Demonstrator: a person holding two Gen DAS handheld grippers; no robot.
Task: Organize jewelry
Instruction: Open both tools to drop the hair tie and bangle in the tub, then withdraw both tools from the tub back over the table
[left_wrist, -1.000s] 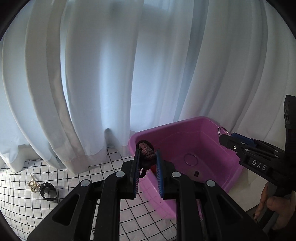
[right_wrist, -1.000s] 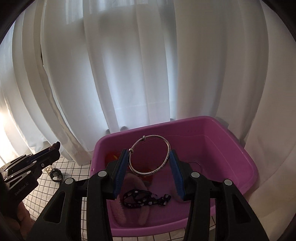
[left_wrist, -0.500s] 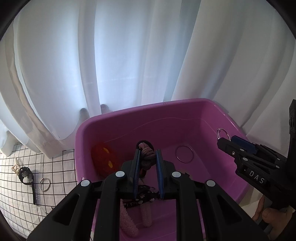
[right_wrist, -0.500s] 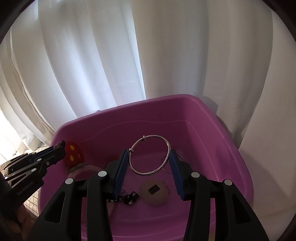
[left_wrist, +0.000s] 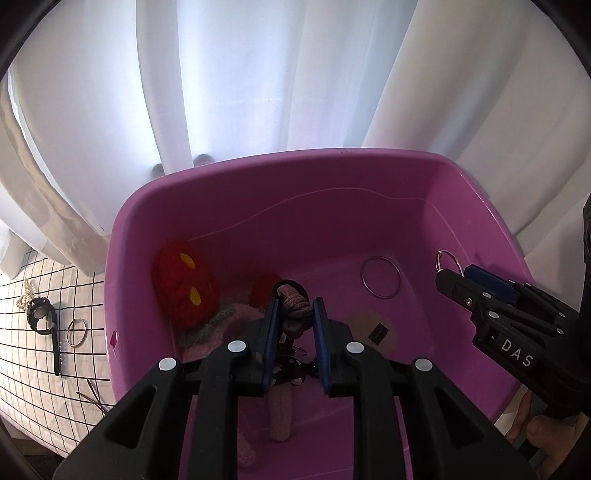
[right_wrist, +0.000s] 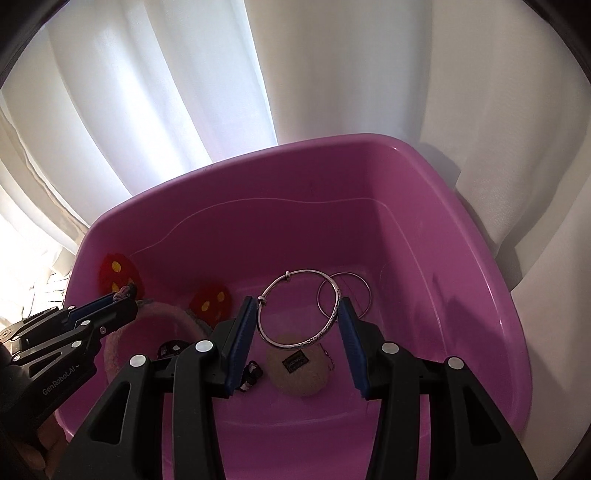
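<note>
A pink plastic tub (left_wrist: 229, 177) (right_wrist: 461, 206) fills both views. My left gripper (left_wrist: 294, 314) is shut on a knotted pink hair tie (left_wrist: 293, 310) and holds it above the tub's inside. My right gripper (right_wrist: 297, 314) is shut on a silver bangle (right_wrist: 295, 308), also above the tub; it shows in the left wrist view (left_wrist: 476, 284). In the tub lie a thin silver ring (left_wrist: 380, 277) (right_wrist: 349, 291), a red knitted headband with yellow spots (left_wrist: 184, 288) (right_wrist: 118, 273), a beige round pad (right_wrist: 299, 369) and a dark patterned bow (left_wrist: 291, 373).
A checked white cloth (left_wrist: 37, 369) lies left of the tub with a black watch (left_wrist: 42, 314), a small silver ring (left_wrist: 77, 331) and a pale chain (left_wrist: 26, 295) on it. White curtains (left_wrist: 258, 92) hang right behind the tub.
Both grippers have moved forward and over the tub with their loads. The left one came from the cloth side to above the tub's middle. The tub now looks closer and lower.
</note>
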